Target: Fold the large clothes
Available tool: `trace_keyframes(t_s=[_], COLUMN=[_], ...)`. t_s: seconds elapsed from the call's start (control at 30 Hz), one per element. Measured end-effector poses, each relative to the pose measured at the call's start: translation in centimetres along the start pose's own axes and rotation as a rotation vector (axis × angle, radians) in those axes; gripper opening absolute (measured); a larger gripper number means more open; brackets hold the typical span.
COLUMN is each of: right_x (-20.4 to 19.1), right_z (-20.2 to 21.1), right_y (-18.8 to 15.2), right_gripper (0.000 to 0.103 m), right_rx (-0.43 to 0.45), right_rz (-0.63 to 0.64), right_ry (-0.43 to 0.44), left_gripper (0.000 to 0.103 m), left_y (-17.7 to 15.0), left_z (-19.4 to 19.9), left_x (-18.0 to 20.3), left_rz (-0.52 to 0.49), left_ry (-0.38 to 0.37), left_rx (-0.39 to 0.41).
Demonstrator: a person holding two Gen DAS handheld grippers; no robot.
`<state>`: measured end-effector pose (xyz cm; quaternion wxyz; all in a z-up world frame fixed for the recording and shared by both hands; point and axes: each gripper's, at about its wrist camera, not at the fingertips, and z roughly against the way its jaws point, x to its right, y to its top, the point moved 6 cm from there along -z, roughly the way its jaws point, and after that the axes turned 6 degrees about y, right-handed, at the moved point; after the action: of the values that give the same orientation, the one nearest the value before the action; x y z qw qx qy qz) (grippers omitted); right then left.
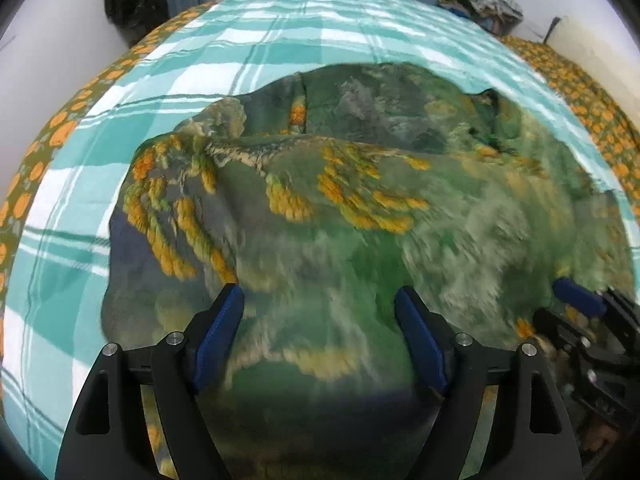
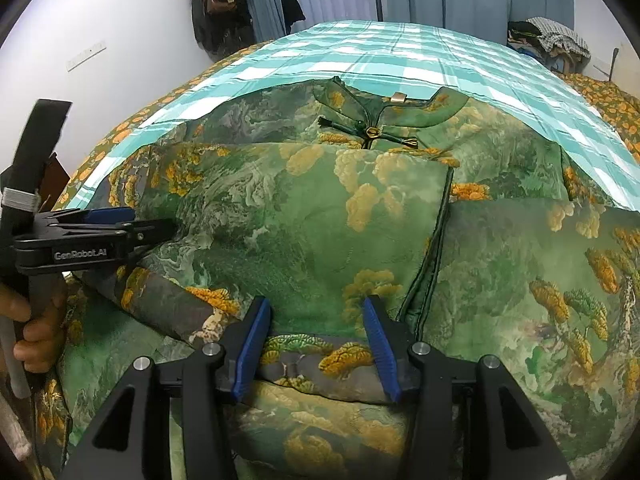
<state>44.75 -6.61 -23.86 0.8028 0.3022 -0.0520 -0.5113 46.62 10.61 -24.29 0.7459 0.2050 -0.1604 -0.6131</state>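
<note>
Green cloth with orange trees and clouds covers most of the bed: this is the big dress [image 2: 320, 216]. It lies on the teal checked sheet [image 2: 400, 52], with its collar [image 2: 384, 112] at the far end. Both sides look folded in toward the middle.

The right gripper [image 2: 318, 344] sits low at the near end. Its fingers [image 2: 252, 344] are spread apart, with a thick folded edge of cloth between them, not yet pinched as far as I can tell. The left gripper [image 1: 320, 336] is over the dress too. Its fingers [image 1: 220, 336] are spread wide, with cloth bulging up between them. That view is blurry.

Here is what I think could go wrong. The cloth looks smooth and slippery. If the fingers close on only the top layer, the layers under it may slide out and the fold may open. If one side lifts sooner than the other, the fold may turn out crooked.
</note>
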Motion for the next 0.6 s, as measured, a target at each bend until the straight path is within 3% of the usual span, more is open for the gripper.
trace_keyframes(t_s=[0.1, 0.23, 0.37, 0.5, 0.6], right_x=[-0.5, -1.6, -2.4, -2.2, -2.0], right_z=[1.7, 5.6, 9.8, 12.3, 13.8], right_y=[-0.2, -2.2, -7.5, -13.6, -16.5], right_gripper=[0.050, 0.051, 0.051, 0.051, 0.051], right_rx=[0.004, 0.013, -0.026, -0.086, -0.081], right_rz=[0.015, 0.056, 0.096, 0.127, 0.115], right_ry=[-0.017, -0.054, -0.039, -0.090, -0.125], left_gripper=[0.080, 0.082, 0.083, 0.088, 0.089], left_y=[-1.8, -6.5, -12.7, -15.8, -16.6], left_z=[2.5, 6.1, 8.0, 8.9, 9.5], left_x=[-0.1, -0.2, 0.5, 1.1, 1.0], left_rz=[-0.014, -0.034, -0.101, -0.138, -0.131], left_ry=[-0.015, -0.070, -0.079, -0.072, -0.071], left_rx=[0.015, 0.017, -0.012, -0.022, -0.036])
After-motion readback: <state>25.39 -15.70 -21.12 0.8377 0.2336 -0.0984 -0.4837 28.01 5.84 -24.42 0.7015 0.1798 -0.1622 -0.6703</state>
